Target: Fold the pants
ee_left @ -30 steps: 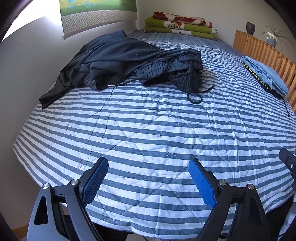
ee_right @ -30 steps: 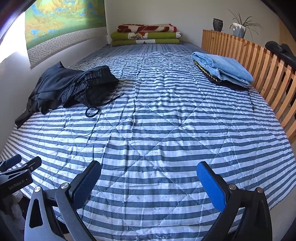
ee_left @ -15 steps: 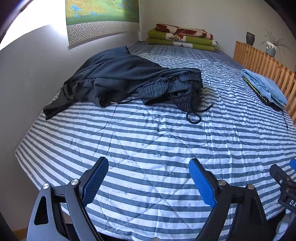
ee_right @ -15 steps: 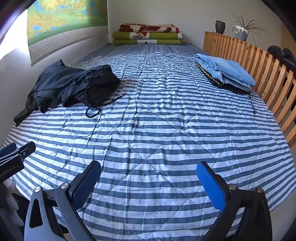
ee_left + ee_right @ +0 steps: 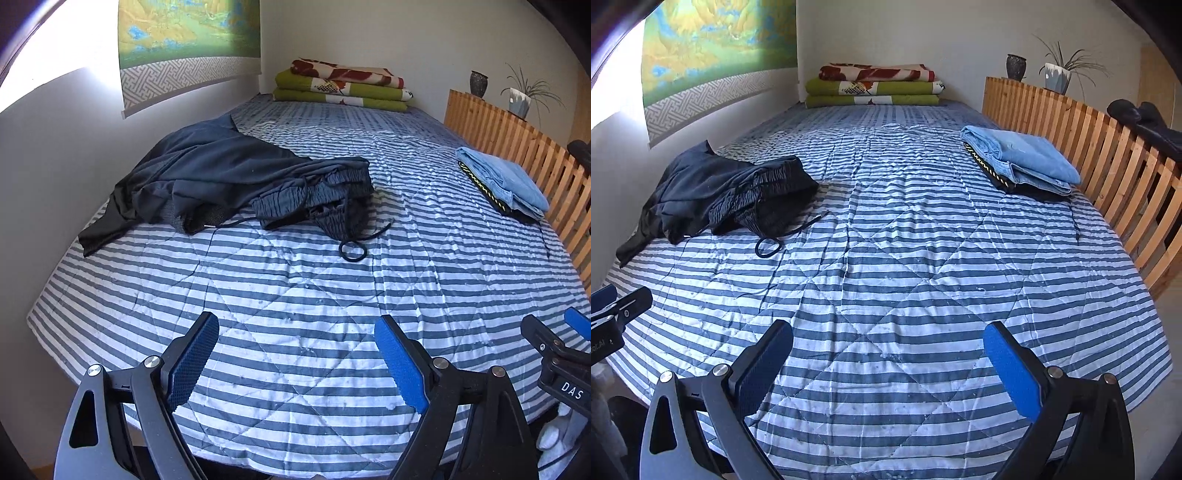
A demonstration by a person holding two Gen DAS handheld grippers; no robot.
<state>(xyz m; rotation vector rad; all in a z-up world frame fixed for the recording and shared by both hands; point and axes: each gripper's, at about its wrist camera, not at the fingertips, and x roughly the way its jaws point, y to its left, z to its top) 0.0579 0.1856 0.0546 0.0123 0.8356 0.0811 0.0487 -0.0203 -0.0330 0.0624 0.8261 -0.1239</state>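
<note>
Both tools hang over the near edge of the striped bed (image 5: 295, 332) with nothing in them: our left tool (image 5: 297, 360) has its pads spread wide, and our right tool (image 5: 888, 363) is just as wide apart. The dark pants (image 5: 229, 184) lie crumpled well ahead, on the left side of the bed by the wall, with the waistband bunched and a drawstring (image 5: 354, 247) looping loose onto the quilt. We judge the main risk is pinching that cord or a single layer, so the heap drags instead of opening flat. One leg trails toward the bed's edge and could slip off. Folded jeans (image 5: 1023, 158) by the wooden rail (image 5: 1108, 147) stay well apart.
</note>
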